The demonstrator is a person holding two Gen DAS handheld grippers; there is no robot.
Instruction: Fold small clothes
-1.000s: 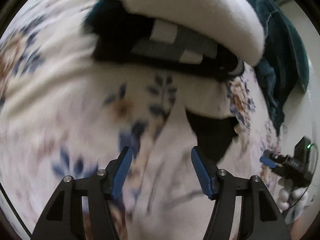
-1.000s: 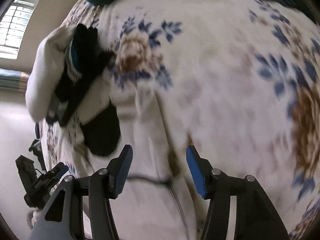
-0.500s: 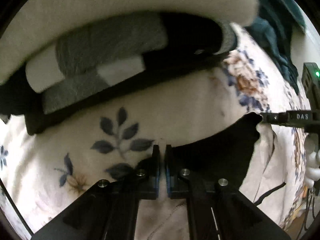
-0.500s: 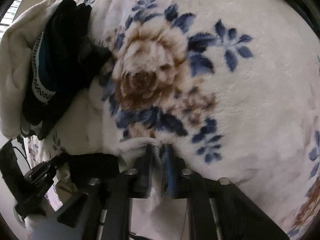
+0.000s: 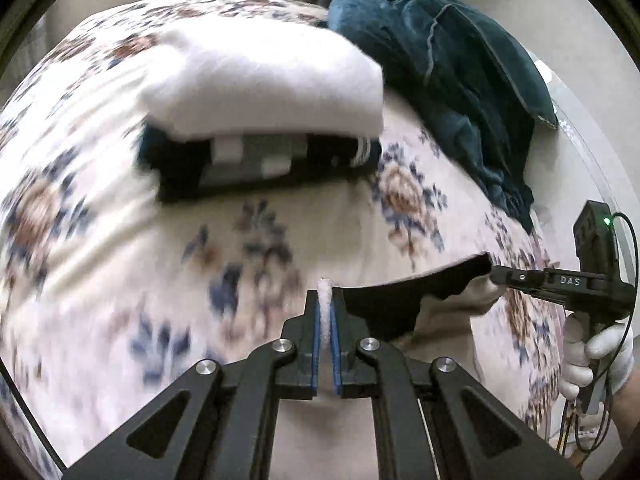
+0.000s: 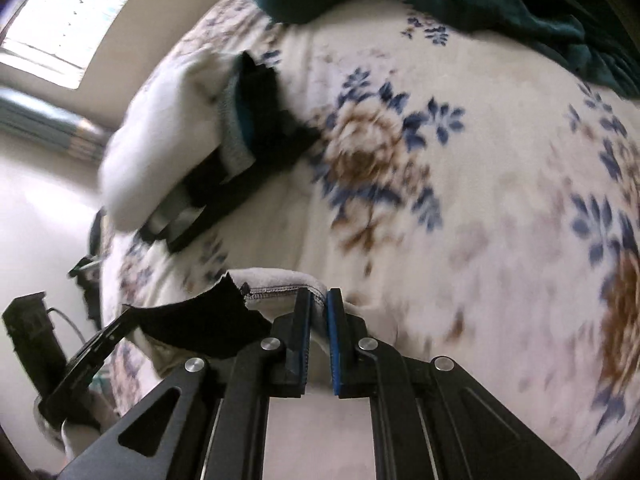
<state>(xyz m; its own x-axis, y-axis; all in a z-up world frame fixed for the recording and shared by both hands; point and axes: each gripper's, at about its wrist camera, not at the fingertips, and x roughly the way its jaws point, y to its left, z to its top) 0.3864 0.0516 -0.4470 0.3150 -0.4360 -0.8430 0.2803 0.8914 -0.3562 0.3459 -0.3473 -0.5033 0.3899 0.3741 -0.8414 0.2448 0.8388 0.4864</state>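
Garment [image 5: 440, 320] now higher off blanket [image 5: 280, 232]

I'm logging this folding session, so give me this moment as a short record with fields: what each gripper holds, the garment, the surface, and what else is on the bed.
left gripper: shut on the cream garment's edge
right gripper: shut on the same garment's stitched edge
cream garment: small, cream with a black panel, stretched between the two grippers
surface: floral blanket, cream with blue and brown flowers
folded stack: white piece on top of dark and grey ones
teal blanket: bunched at the far edge
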